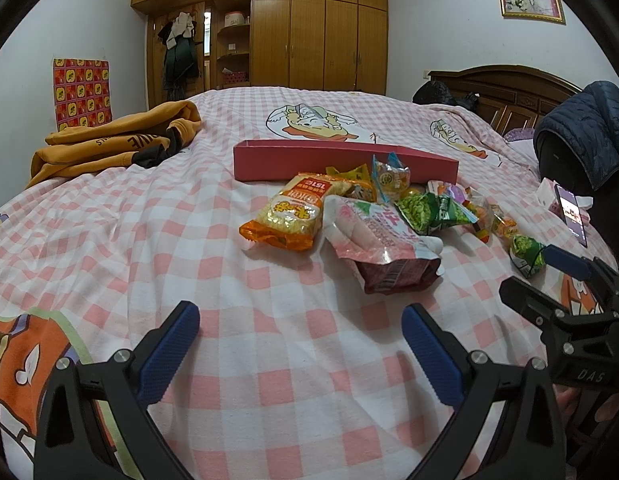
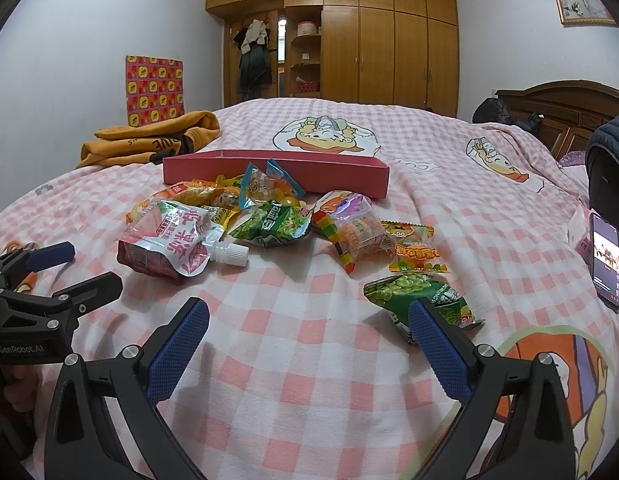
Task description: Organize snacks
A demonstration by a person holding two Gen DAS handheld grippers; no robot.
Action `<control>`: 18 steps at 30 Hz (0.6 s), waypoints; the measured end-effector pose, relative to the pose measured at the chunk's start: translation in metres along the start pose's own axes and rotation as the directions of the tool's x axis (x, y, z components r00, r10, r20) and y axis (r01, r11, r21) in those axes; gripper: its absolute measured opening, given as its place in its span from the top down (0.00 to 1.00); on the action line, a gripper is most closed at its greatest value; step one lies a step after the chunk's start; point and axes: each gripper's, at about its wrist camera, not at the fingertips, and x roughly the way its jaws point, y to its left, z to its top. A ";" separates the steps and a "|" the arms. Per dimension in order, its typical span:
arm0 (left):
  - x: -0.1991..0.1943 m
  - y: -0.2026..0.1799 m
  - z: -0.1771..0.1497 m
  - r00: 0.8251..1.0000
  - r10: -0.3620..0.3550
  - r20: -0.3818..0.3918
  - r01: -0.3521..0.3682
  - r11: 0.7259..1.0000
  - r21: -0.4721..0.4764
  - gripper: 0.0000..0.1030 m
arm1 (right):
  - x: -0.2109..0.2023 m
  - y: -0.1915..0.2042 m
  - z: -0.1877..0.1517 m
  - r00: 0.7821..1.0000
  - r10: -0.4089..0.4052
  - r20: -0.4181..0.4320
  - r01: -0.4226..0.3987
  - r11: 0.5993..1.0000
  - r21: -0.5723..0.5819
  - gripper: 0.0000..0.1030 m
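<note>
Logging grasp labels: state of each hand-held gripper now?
Left hand-held gripper: open, holding nothing.
Right hand-held gripper: open, holding nothing.

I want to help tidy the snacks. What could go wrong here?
The pouch has a spout and may flop or slip if pinched by its soft side. The snacks overlap in a pile, so grabbing one could drag others. The phone lies near the green packet by the right gripper, so a wide reach might bump it.
</note>
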 end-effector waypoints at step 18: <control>0.000 -0.001 0.000 1.000 0.000 0.002 0.000 1.000 -0.003 0.00 | 0.002 0.000 -0.002 1.000 0.000 0.001 0.000 1.000 -0.001 0.01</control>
